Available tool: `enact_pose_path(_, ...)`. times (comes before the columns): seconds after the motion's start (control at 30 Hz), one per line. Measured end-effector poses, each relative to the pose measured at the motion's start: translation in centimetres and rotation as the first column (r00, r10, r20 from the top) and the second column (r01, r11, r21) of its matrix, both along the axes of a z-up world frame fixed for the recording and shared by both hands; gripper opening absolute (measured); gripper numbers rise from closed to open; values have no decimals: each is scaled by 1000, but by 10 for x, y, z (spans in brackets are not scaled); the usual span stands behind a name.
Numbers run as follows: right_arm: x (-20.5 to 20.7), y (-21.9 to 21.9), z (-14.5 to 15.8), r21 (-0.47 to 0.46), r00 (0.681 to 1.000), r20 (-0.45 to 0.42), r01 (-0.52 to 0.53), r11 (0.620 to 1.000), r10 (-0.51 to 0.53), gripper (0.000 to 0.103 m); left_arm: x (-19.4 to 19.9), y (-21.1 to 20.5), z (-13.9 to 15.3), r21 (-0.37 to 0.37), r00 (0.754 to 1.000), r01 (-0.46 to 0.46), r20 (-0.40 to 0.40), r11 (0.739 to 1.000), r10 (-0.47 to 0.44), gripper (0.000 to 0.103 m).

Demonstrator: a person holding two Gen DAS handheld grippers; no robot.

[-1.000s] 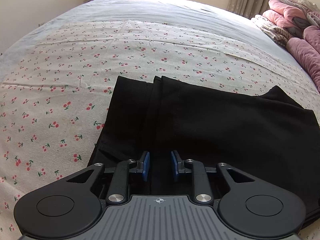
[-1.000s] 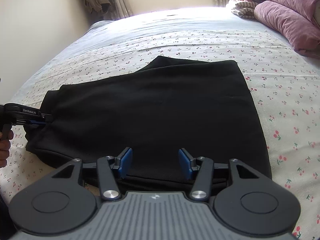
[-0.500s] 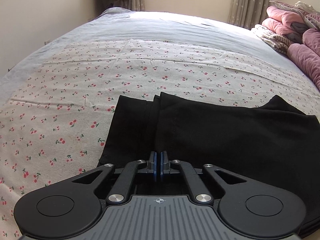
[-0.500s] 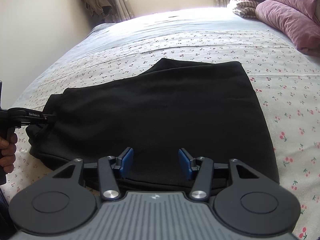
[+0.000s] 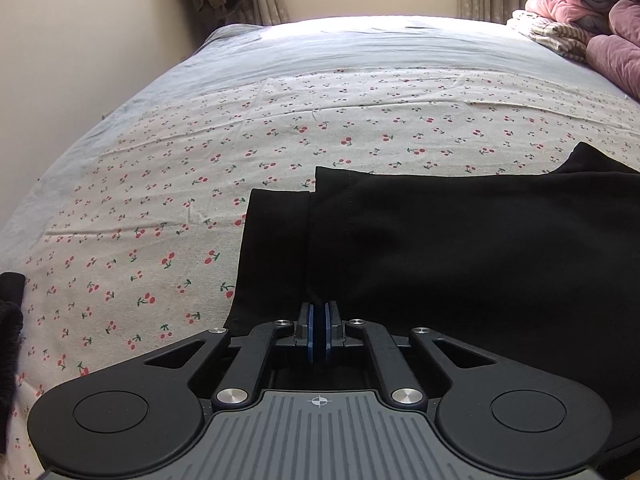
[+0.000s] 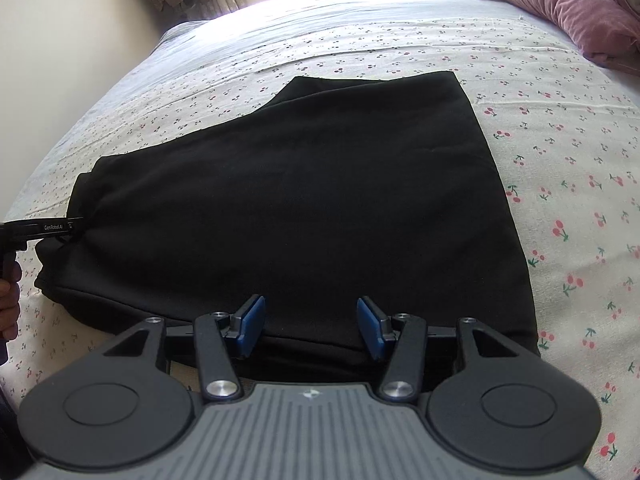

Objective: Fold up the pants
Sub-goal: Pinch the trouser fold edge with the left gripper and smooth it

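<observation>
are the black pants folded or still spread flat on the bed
Folded. The black pants lie doubled lengthwise on the cherry-print sheet: two leg hems are stacked, slightly offset, at the near end.

Our left gripper point(image 5: 319, 330), black-armed with blue pads, points steeply down, its jaws pinched together on a fold of black cloth. Our right gripper point(image 6: 311, 326), built alike, tilts down too, jaws standing apart with nothing pressed between them. Our left hand point(image 6: 9, 304) grasps its handle.
</observation>
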State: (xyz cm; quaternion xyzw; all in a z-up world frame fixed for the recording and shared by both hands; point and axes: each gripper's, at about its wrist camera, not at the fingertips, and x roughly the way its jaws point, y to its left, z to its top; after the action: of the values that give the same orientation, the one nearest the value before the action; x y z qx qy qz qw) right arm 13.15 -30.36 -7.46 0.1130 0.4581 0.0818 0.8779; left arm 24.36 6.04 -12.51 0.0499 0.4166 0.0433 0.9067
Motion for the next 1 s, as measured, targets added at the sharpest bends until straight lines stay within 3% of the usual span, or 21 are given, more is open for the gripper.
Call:
enact_pose_path(0.1,-1,-27,12,63,998,20,58,996,-59,37,-1,2,0,32,1000,-2,6,999,2,2)
enact_pose_path(0.2,1,-66,1,122,988,-49,151,981,-146,35,1,4,-8,87,1000,-23,-12,996,24,0)
enact_pose_path(0.33,-7,-97,-17,222,981,-97,185,957,-167,6,-1,5,-5,70,1000,-18,-6,997,19,0)
enact_pose_path(0.43,-11,-102,-20,280,979,-117,197,940,-170,5,-5,7,8,18,999,-34,27,999,33,0)
enact_pose_path(0.53,-8,-86,-21,259,983,-117,164,952,-138,6,-14,0,23,34,993,-21,118,999,17,0)
enact_pose_path(0.6,-8,-73,-20,230,988,-113,125,965,-101,6,-22,-14,30,16,986,61,155,998,-63,0)
enact_pose_path(0.63,-8,-68,-18,204,990,-105,113,972,-93,6,-25,-20,29,-7,984,107,144,994,-104,2)
enact_pose_path(0.67,-9,-63,-17,173,992,-93,100,980,-85,6,-27,-28,26,-32,983,143,122,989,-138,11)
enact_pose_path(0.77,-9,-63,-17,166,992,-90,99,981,-85,6,-30,-47,13,-114,977,209,60,971,-204,11)
enact_pose_path(0.87,-9,-64,-16,158,993,-86,88,984,-75,6,-28,-62,-7,-38,980,201,8,979,-200,11)
enact_pose_path(0.9,-9,-63,-14,137,995,-77,81,987,-71,5,-30,-65,-11,-16,980,199,24,980,-198,11)
enact_pose_path(1.0,-17,-59,3,44,994,52,93,995,-95,6,-32,-68,-8,5,981,192,18,981,-192,11)
